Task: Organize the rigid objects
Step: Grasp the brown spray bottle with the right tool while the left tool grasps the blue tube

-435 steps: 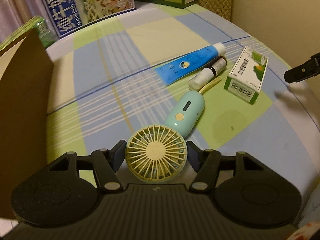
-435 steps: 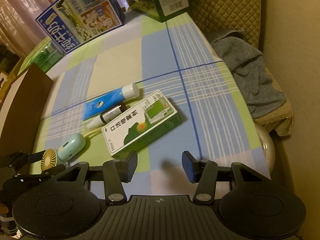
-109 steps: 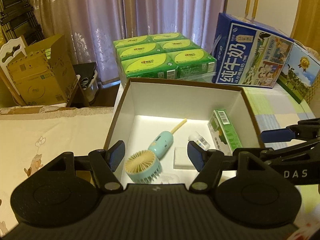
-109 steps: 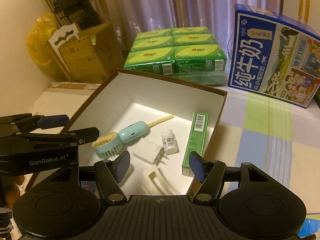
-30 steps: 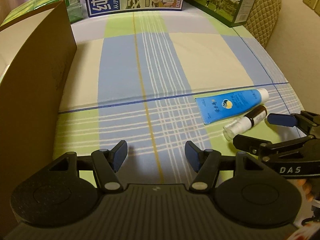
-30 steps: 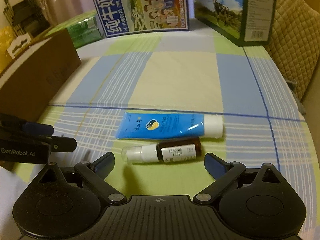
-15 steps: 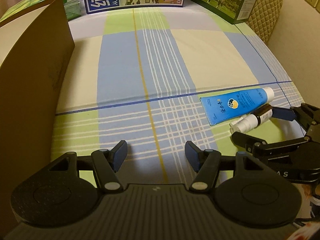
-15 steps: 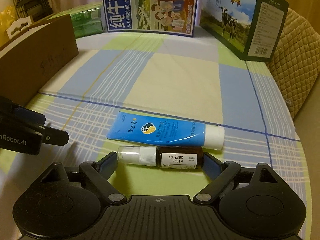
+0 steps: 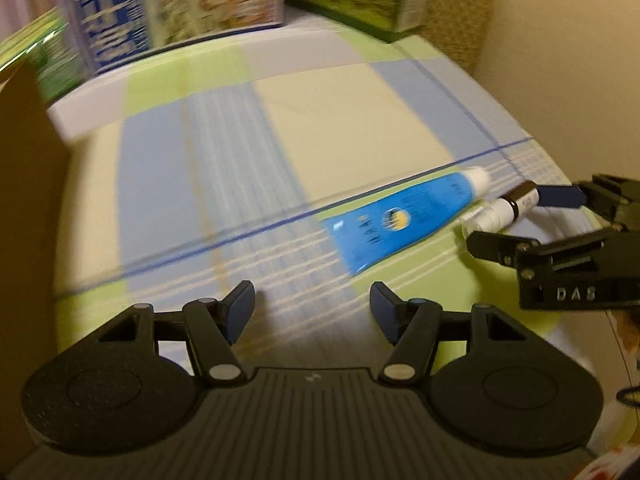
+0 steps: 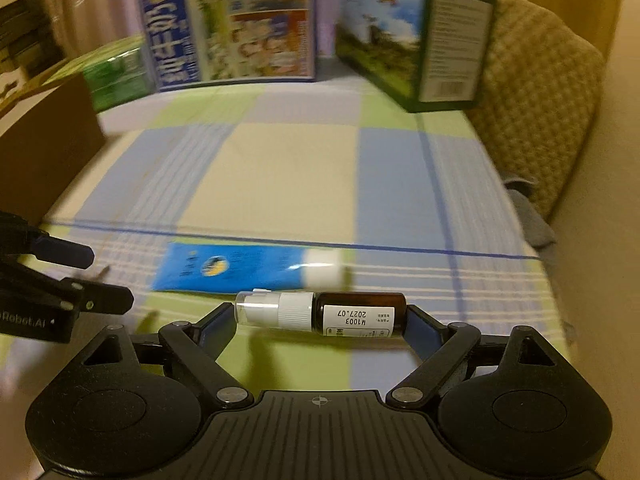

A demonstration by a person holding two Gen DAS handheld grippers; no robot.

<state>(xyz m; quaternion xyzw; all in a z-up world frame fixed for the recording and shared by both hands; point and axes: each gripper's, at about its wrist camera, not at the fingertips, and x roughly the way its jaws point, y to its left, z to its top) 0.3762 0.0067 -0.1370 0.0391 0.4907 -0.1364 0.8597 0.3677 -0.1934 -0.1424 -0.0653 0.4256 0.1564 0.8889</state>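
A brown spray bottle (image 10: pixel 320 314) with a white pump and clear cap lies lengthwise between the fingers of my right gripper (image 10: pixel 320 320), one pad on the cap tip and the other on the base. Just beyond it, a blue tube (image 10: pixel 240 268) with a white cap lies flat on the checked cloth. In the left wrist view, the bottle (image 9: pixel 496 212) and the right gripper (image 9: pixel 510 220) are at the right edge, beside the tube (image 9: pixel 400 220). My left gripper (image 9: pixel 312 304) is open and empty over bare cloth, left of the tube. It also shows in the right wrist view as the left gripper (image 10: pixel 108 278).
A brown cardboard box (image 9: pixel 24 200) stands along the left edge. At the back are a blue milk carton (image 10: pixel 224 28), a dark green carton (image 10: pixel 420 40) and green packs (image 10: pixel 120 72). A quilted chair back (image 10: pixel 532 100) and a grey towel (image 10: pixel 532 216) lie past the right edge.
My right gripper came forward over the spray bottle and its jaws narrowed onto the bottle's two ends. The left gripper swung and rolled, so the tube now sits nearer its middle.
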